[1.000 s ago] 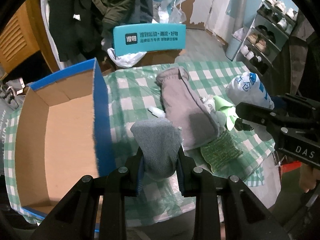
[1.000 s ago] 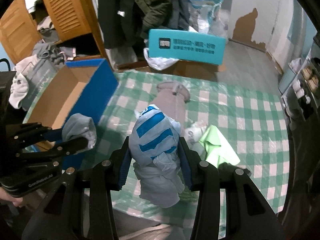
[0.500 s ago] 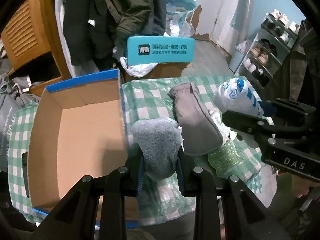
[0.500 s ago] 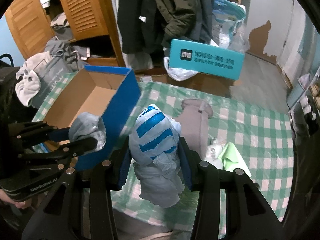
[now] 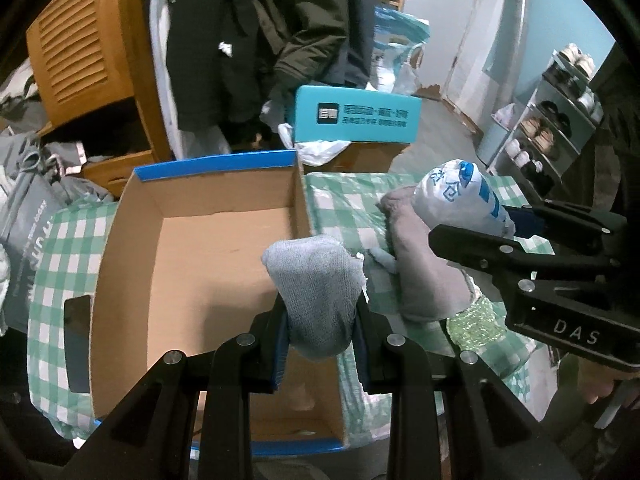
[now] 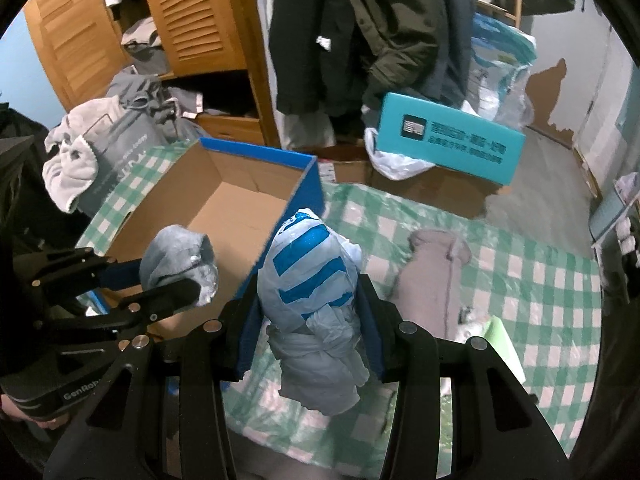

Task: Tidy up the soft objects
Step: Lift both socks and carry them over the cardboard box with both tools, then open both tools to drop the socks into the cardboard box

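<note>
The left claw point(image 5: 320, 320) is clamping a rolled grey sock point(image 5: 316, 280), holding it over the near right corner of the open cardboard box point(image 5: 208, 272) ahead. The right claw point(image 6: 308, 320) is squeezing a knotted blue-and-white plastic bag point(image 6: 310, 280) just right of the box wall. Both bundles are looking light and squashy, so gripping mid-body is probably holding them securely. A grey glove point(image 6: 432, 276) is lying on the checked surface point(image 6: 540, 280) ahead-right.
</note>
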Motion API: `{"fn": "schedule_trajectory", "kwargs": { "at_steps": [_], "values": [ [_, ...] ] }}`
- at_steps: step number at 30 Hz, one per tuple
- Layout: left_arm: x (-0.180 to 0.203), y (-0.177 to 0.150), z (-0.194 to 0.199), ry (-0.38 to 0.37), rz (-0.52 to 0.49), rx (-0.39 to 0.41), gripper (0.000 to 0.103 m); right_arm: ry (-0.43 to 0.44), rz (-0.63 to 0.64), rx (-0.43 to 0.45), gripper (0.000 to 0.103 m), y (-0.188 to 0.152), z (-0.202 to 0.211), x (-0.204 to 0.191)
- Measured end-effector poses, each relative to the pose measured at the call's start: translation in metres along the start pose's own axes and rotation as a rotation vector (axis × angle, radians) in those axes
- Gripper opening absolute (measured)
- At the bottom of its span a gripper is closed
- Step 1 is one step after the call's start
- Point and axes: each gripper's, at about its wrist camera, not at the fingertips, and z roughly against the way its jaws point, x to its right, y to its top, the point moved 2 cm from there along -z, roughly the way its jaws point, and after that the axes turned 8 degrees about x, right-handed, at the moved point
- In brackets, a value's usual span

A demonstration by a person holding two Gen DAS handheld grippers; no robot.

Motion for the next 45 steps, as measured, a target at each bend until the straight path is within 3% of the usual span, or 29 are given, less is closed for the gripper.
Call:
{"fn": "schedule_trajectory", "kwargs": {
  "at_steps": [21,33,36,41,45],
  "values": [
    [-0.083,-0.014,-0.020,0.106,0.107,-0.057,0.028,0.078,0.054,-0.101,0.044,0.020,-0.077,-0.067],
    [-0.106,-0.028,-0.036,0.137,0.150,-0.110,0.029,0.104,0.077,-0.172,0.044,0.015,-0.109,-0.086],
    [-0.106,-0.028,-0.036,0.142,0.147,-0.114,0.032,0.109,0.074,-0.185,0.044,0.014,-0.112,-0.087],
    [-0.106,-0.028,-0.036,0.165,0.137,-0.117,0.046,0.112,0.080,-0.194,0.051,0.013,-0.113,-0.089],
    [-0.107,-0.027,-0.033,0.180,0.136,-0.106,0.055,0.107,0.070,-0.181,0.067,0.014,-0.110,-0.086]
  ]
}}
